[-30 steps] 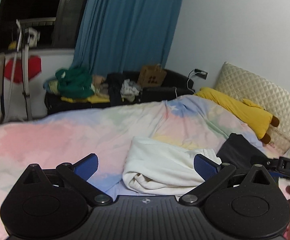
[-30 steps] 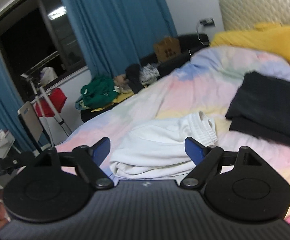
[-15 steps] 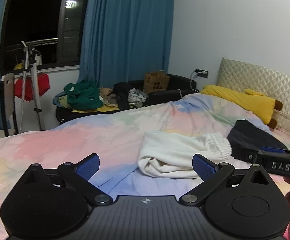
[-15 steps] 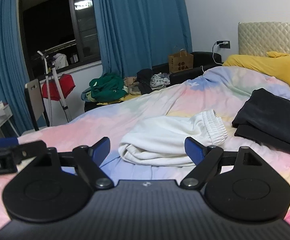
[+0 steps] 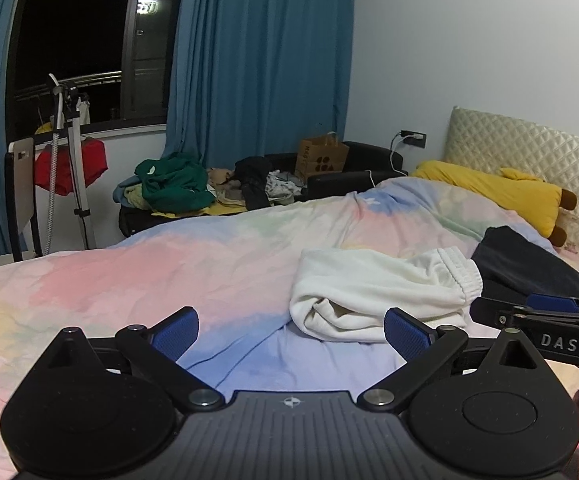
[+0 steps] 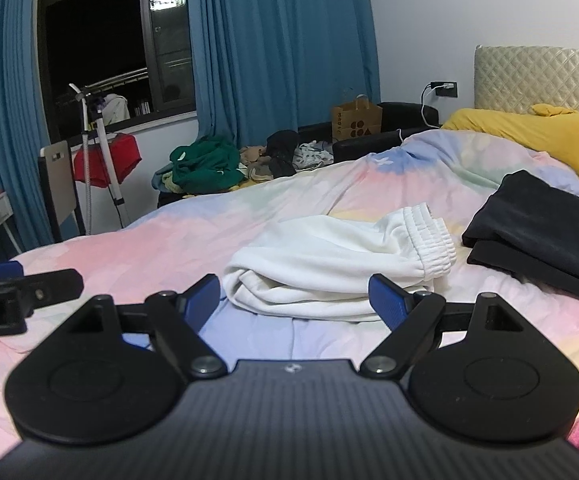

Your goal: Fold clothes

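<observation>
A folded white garment (image 5: 381, 292) (image 6: 337, 268) with a ribbed elastic waistband lies on the pastel duvet (image 5: 169, 272) (image 6: 169, 248), its waistband toward the headboard. A folded black garment (image 5: 529, 268) (image 6: 541, 224) rests just to its right. My left gripper (image 5: 289, 334) is open, hovering short of the white garment and left of it, holding nothing. My right gripper (image 6: 294, 304) is open too, just in front of the white garment's near fold, empty. Each gripper shows at the edge of the other's view.
A yellow plush pillow (image 5: 501, 196) (image 6: 529, 136) lies by the quilted headboard (image 5: 529, 148). Beyond the bed, a dark sofa holds a green garment (image 5: 173, 184) (image 6: 205, 164), other loose clothes and a paper bag (image 5: 323, 156). A stand with a red cloth (image 5: 69, 164) and blue curtains are at the left.
Both grippers have risen and levelled out, so more of the room shows. The white garment now sits further ahead of them. Both stay open and empty.
</observation>
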### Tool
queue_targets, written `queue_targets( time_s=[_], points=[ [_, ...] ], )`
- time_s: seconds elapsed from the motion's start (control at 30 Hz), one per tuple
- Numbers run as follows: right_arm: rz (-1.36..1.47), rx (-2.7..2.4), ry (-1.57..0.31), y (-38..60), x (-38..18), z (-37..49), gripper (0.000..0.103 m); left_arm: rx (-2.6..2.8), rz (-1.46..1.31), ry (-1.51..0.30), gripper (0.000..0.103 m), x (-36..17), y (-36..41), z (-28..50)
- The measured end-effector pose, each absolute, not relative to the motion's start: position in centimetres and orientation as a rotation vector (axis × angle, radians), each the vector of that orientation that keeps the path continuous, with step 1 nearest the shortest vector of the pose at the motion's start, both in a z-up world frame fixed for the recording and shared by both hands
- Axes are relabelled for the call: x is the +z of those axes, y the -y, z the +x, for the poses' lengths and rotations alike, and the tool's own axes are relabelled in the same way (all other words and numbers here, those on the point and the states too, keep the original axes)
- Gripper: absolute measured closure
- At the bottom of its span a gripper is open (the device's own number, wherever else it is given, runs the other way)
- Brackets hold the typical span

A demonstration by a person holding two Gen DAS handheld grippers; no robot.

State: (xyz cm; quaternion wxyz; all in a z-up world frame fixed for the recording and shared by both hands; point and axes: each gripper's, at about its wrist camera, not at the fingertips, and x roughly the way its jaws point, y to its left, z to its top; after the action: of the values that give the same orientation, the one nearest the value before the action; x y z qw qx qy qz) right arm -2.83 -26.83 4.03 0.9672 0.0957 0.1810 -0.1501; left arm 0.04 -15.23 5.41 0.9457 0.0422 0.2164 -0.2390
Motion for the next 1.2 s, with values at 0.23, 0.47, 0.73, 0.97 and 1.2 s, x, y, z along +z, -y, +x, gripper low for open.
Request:
queue_targets(
  time_s=[0.23, 0.47, 0.73, 0.97, 1.2],
  points=[
    [0.167, -0.324, -0.36, 26.5, 3.2, -2.4, 0.02, -0.493, 0.074, -0.447, 0.003, 4.9, 14.6, 0.1],
    [0.153, -0.331, -0.364, 26.4, 2.8, -2.3, 0.02, -0.499, 0.063, -0.457, 0.001, 4.2, 14.2, 0.4],
    [0.154, -0.34, -0.363, 26.5, 2.4, -2.3, 0.02, -0.495, 0.066, -0.464, 0.001, 3.6, 14.1, 0.4],
    [0.144, -0.354, -0.355, 26.2, 2.1, -2.4, 0.02, -0.497, 0.062, -0.467, 0.0, 3.5, 14.0, 0.1],
    [0.146, -0.366, -0.353, 26.2, 1.9, -2.4, 0.02, -0.496, 0.067, -0.473, 0.0, 3.2, 13.9, 0.0]
  ],
)
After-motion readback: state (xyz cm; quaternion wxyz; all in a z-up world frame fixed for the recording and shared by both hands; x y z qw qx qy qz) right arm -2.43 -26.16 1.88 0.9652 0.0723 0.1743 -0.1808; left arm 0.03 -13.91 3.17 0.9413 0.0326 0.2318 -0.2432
